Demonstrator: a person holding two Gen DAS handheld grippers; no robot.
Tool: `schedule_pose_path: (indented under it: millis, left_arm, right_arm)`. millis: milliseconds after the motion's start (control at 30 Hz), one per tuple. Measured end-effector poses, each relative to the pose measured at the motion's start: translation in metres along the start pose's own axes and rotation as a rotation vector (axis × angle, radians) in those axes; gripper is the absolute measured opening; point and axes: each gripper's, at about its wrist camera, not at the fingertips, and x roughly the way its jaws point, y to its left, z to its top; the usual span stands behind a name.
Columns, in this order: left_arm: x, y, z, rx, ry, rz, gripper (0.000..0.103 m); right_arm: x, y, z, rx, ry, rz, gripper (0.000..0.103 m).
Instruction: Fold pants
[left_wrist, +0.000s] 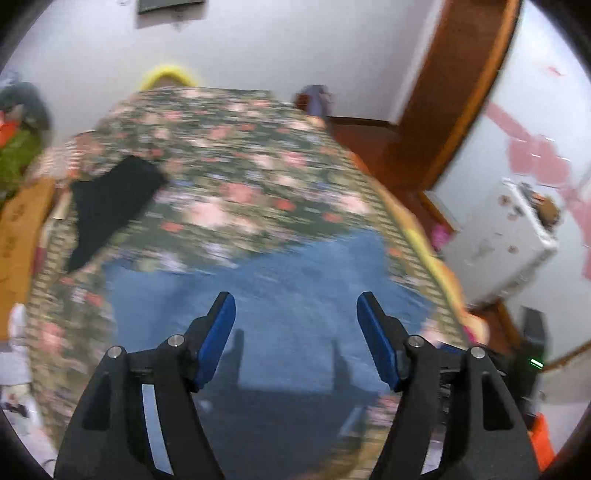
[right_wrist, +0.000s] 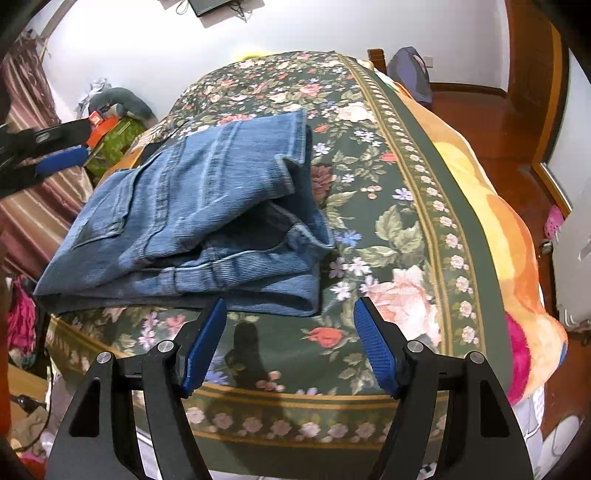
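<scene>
Blue jeans (right_wrist: 192, 221) lie folded in a thick stack on the floral bedspread (right_wrist: 388, 206), waistband edge facing me. My right gripper (right_wrist: 290, 306) is open and empty, held just in front of the stack's near edge. My left gripper (left_wrist: 295, 299) is open and empty above the jeans (left_wrist: 280, 295), which look blurred in the left wrist view. The left gripper also shows at the far left of the right wrist view (right_wrist: 62, 155), apart from the jeans.
A black garment (left_wrist: 110, 199) lies on the bed's left side. An orange blanket (right_wrist: 491, 206) hangs off the right edge. A white heater (left_wrist: 506, 236) stands on the wooden floor (right_wrist: 491, 118) at the right. Clutter and a green box (right_wrist: 114, 144) sit at the left.
</scene>
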Motion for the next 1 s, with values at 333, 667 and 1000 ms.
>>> schedule_pose_path:
  millis: [333,667,1000]
  left_arm:
    - [0.074,0.111,0.032,0.043,0.141,0.261,0.070]
    - [0.110,0.167,0.003,0.036,0.210,0.191,0.077]
    - [0.049,0.194,-0.059,-0.084,0.179,0.115,0.078]
  right_arm:
    - [0.019,0.042,0.011,-0.062,0.047,0.071,0.068]
    - [0.043,0.050,0.038,-0.061,0.080,0.041,0.071]
    - [0.079,0.050,0.090,-0.141,0.042,-0.087,0.070]
